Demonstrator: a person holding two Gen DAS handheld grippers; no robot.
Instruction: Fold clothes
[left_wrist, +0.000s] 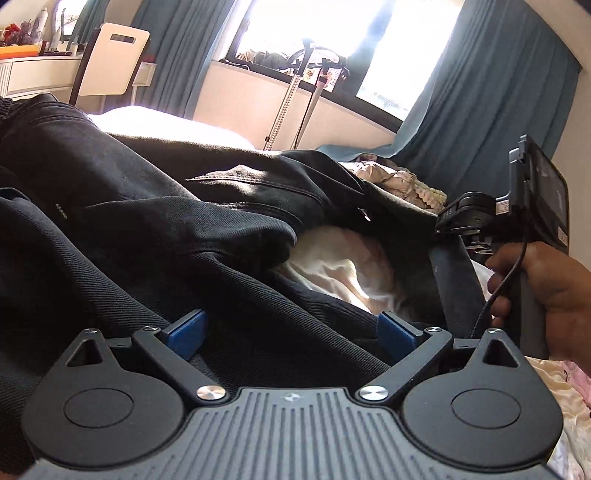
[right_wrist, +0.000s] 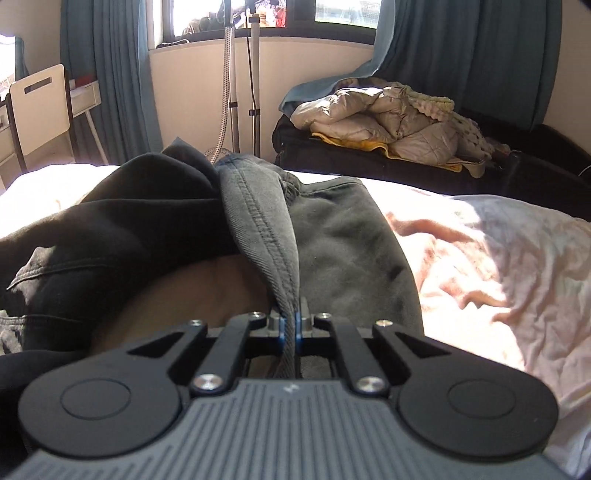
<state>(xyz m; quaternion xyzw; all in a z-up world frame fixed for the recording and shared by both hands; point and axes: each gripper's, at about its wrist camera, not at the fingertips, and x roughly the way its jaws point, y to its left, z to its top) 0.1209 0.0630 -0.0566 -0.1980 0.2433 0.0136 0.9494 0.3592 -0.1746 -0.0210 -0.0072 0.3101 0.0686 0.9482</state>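
Note:
Dark denim jeans (left_wrist: 155, 206) lie rumpled across the bed. My left gripper (left_wrist: 291, 332) is open, its blue pads spread wide just over the dark cloth, holding nothing. My right gripper (right_wrist: 291, 325) is shut on a stitched seam edge of the jeans (right_wrist: 258, 221), which rises from the jaws in a grey fold. In the left wrist view the right gripper's body (left_wrist: 532, 206) and the hand holding it show at the right edge; its fingers are hidden there.
The bed has a pale pink sheet (right_wrist: 480, 258). A black sofa with a heap of quilted bedding (right_wrist: 388, 118) stands beyond it. A white chair (left_wrist: 110, 62), a desk, a metal stand (right_wrist: 232, 92) and teal curtains line the window wall.

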